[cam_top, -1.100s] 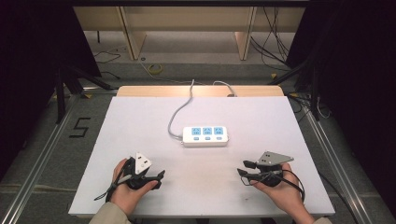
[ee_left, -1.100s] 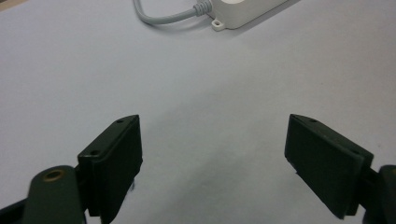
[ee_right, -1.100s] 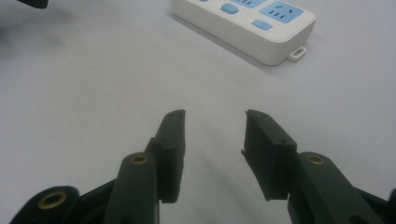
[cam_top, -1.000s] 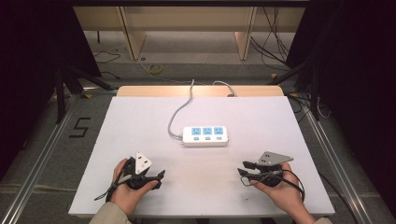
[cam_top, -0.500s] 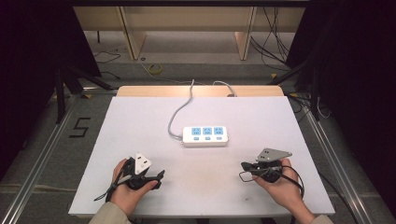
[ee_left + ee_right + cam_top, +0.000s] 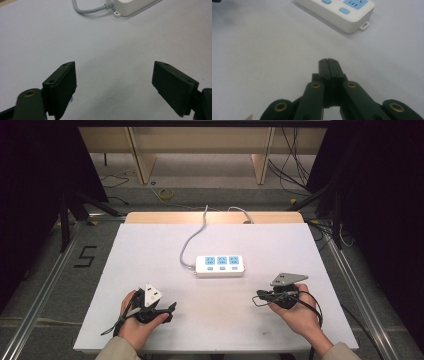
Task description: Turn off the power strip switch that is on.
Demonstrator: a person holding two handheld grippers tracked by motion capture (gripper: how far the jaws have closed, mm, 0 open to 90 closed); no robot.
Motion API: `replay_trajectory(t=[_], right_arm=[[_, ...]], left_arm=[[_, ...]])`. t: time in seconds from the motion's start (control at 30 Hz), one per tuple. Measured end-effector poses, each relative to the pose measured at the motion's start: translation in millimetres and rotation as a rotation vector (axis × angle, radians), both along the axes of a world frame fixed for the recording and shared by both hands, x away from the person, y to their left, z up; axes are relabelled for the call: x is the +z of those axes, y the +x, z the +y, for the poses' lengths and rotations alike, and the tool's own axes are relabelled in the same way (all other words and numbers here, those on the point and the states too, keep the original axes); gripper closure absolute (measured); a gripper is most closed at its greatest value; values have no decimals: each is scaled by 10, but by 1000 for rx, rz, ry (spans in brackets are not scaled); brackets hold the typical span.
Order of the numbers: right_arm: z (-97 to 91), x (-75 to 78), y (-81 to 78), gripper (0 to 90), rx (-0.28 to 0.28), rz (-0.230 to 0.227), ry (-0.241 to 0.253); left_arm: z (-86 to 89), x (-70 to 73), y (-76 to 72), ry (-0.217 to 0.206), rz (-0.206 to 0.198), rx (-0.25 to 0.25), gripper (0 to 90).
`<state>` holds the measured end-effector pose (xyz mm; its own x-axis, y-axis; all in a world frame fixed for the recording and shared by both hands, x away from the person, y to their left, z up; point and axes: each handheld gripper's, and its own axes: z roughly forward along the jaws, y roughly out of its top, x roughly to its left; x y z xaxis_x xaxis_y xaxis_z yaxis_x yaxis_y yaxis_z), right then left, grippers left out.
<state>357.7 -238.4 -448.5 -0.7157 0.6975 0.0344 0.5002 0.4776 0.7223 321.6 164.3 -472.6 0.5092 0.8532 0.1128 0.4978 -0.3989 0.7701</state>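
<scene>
Power strip (image 6: 220, 265) sits mid-table; left tool (image 6: 113, 87) gapes wide and empty, right tool (image 6: 329, 65) pressed closed, empty.

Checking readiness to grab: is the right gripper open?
No, in the right gripper view the right gripper has its two black jaws pressed together above the white table, with nothing between them.

Left tongs (image 6: 170, 309) held low with jaws spread wide, nothing between; right tongs (image 6: 261, 296) held low, jaws pressed together, empty.
</scene>
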Motion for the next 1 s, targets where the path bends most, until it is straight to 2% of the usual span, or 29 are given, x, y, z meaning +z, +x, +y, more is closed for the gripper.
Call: replay_trajectory(t=[0.33, 1.0], right_arm=[[63, 48, 101, 900, 0, 26, -22], [155, 126, 292, 900, -5, 42, -56]], left_arm=[[3, 0, 4, 2, -2, 1, 199], [-3, -5, 10, 3, -2, 1, 204]])
